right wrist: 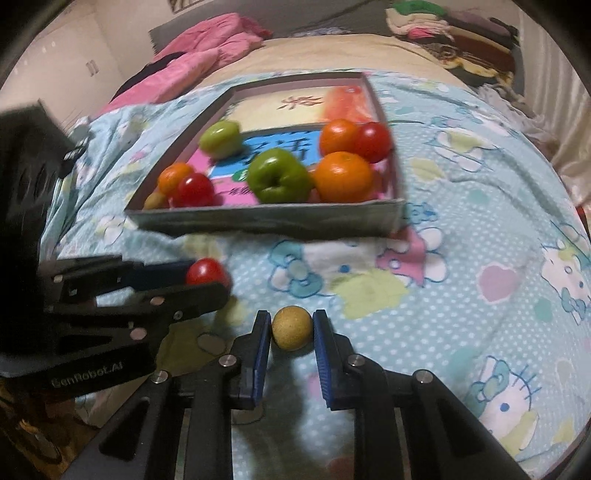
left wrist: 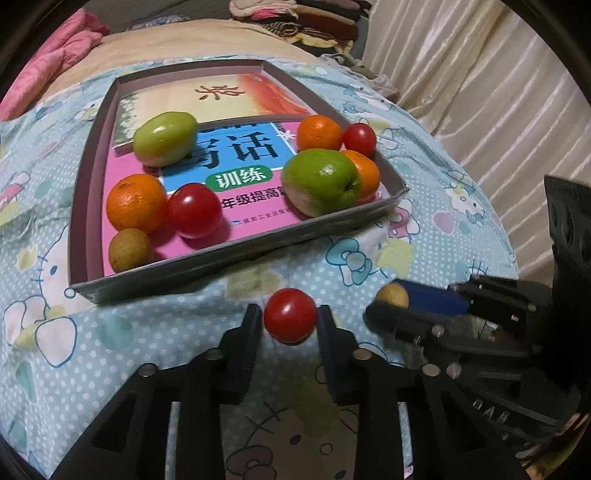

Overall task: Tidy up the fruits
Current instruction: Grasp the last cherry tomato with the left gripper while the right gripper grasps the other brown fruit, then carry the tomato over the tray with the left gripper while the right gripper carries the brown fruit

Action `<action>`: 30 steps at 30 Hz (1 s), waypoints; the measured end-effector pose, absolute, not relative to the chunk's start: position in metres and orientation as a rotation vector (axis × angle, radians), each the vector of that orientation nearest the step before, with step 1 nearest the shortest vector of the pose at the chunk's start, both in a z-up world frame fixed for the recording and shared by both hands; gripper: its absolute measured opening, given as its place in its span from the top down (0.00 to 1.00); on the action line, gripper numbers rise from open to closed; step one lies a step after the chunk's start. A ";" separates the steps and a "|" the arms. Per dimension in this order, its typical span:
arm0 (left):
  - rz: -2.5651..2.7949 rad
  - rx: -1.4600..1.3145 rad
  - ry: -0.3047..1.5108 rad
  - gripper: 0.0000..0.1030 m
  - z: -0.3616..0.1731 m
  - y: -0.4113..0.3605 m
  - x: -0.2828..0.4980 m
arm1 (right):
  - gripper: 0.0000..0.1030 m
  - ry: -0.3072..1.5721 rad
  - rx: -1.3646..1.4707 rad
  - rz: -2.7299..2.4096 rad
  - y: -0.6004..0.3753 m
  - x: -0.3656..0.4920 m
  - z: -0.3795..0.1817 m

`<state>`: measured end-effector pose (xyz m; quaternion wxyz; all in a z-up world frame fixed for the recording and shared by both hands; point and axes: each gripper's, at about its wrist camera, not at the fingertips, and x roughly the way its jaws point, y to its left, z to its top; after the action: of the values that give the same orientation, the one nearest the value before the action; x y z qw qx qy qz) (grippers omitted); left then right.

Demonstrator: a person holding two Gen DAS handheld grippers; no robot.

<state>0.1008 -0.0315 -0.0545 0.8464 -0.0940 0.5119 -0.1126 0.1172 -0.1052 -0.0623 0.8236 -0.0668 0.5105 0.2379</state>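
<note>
My left gripper [left wrist: 290,323] is shut on a small red tomato [left wrist: 290,314], just in front of the tray's near wall. My right gripper [right wrist: 291,334] is shut on a small round yellow-brown fruit [right wrist: 291,328] above the patterned bedspread. Each gripper shows in the other's view: the right gripper [left wrist: 388,301] with its yellow-brown fruit [left wrist: 394,294], the left gripper [right wrist: 212,282] with its tomato [right wrist: 205,271]. The shallow cardboard tray [left wrist: 240,254] holds two green fruits [left wrist: 319,181], oranges [left wrist: 136,202], tomatoes [left wrist: 194,209] and a brown fruit [left wrist: 129,249].
The tray [right wrist: 266,219] is lined with printed books [left wrist: 236,155] and rests on a blue cartoon-print bedspread [right wrist: 461,240]. A pink quilt [right wrist: 207,44] and a pile of folded clothes [right wrist: 454,29] lie at the back. A pale curtain [left wrist: 498,92] hangs at the right.
</note>
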 end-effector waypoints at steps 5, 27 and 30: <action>-0.239 -0.187 1.068 0.72 -0.053 -0.032 0.100 | 0.77 1.044 -0.080 0.494 -0.116 0.121 -0.054; -0.133 -0.288 0.875 0.72 0.003 0.016 0.070 | 0.77 0.773 0.012 0.575 -0.126 0.120 -0.005; -0.087 -0.301 0.867 0.72 0.002 0.029 0.073 | 0.77 0.745 0.004 0.572 -0.125 0.119 -0.002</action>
<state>0.0729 0.0293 0.0024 0.8956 -0.1454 0.4184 -0.0421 0.1192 -0.1254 -0.0018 0.8918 0.0018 0.3587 0.2758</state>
